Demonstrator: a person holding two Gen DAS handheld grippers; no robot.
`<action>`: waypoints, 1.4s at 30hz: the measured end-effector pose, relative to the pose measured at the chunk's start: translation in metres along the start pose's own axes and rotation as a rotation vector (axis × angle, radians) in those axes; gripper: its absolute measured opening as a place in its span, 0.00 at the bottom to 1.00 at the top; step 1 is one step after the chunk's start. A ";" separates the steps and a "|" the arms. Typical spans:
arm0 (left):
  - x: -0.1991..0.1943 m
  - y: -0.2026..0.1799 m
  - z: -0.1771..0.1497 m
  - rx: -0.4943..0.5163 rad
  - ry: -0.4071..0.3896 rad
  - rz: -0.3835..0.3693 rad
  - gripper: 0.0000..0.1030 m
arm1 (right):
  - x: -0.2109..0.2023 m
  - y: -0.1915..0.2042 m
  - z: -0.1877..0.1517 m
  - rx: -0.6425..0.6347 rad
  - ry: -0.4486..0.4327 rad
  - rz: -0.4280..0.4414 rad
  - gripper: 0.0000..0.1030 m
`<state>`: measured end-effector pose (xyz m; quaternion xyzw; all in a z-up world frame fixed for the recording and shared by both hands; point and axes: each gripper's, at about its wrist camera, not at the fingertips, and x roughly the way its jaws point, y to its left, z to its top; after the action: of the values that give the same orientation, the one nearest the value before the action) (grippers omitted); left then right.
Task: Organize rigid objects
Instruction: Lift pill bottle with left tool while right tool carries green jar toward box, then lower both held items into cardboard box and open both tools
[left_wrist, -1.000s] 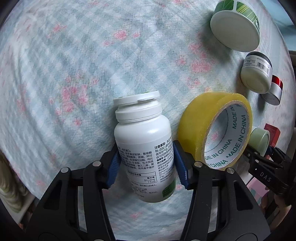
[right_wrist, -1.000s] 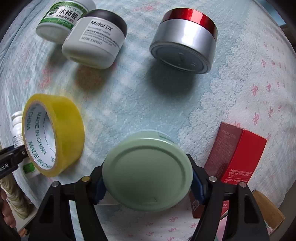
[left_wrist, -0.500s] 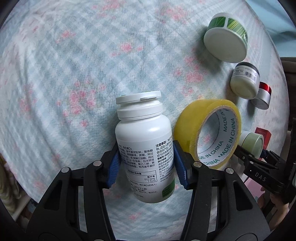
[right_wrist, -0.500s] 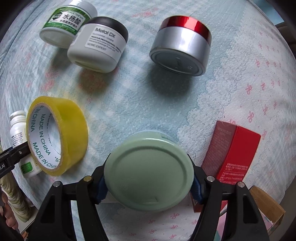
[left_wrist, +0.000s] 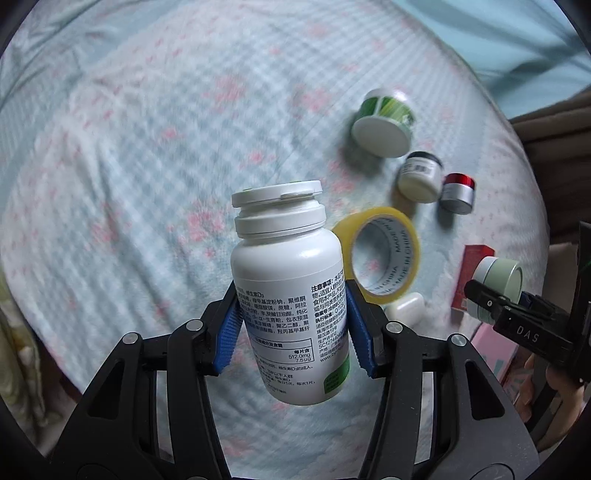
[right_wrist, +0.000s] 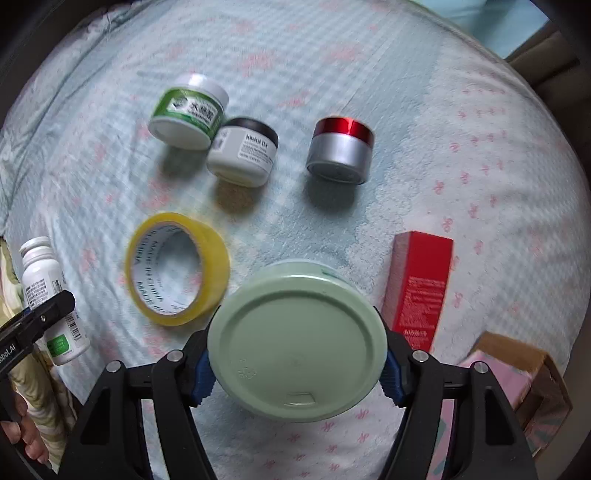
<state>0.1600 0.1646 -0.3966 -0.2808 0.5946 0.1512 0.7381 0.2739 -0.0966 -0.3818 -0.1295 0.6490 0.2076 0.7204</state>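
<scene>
My left gripper is shut on a white pill bottle and holds it well above the bed. My right gripper is shut on a pale green round jar, also held above the bed. On the bedspread lie a yellow tape roll, a green-labelled jar, a white jar with a black lid, a silver jar with a red lid and a red box. The pill bottle shows at the left of the right wrist view.
The light blue floral bedspread fills both views. A small white block lies by the tape roll. A cardboard box with pink contents stands at the right beside the bed. A striped cushion is at the left edge.
Both grippers have risen away from the bed with their objects; the items on the bedspread look smaller and farther. The things lying there have not moved.
</scene>
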 end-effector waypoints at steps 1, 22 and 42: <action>-0.008 -0.005 -0.001 0.024 -0.012 -0.002 0.47 | -0.007 -0.002 -0.002 0.007 -0.010 0.003 0.64; -0.147 -0.245 -0.081 0.522 -0.195 -0.166 0.47 | -0.202 -0.137 -0.131 0.179 -0.290 -0.007 0.64; 0.002 -0.506 -0.248 0.942 0.113 -0.161 0.47 | -0.117 -0.352 -0.257 0.312 -0.153 -0.074 0.64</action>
<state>0.2455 -0.3858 -0.3129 0.0312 0.6138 -0.2076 0.7610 0.2032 -0.5387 -0.3274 -0.0239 0.6116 0.0873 0.7860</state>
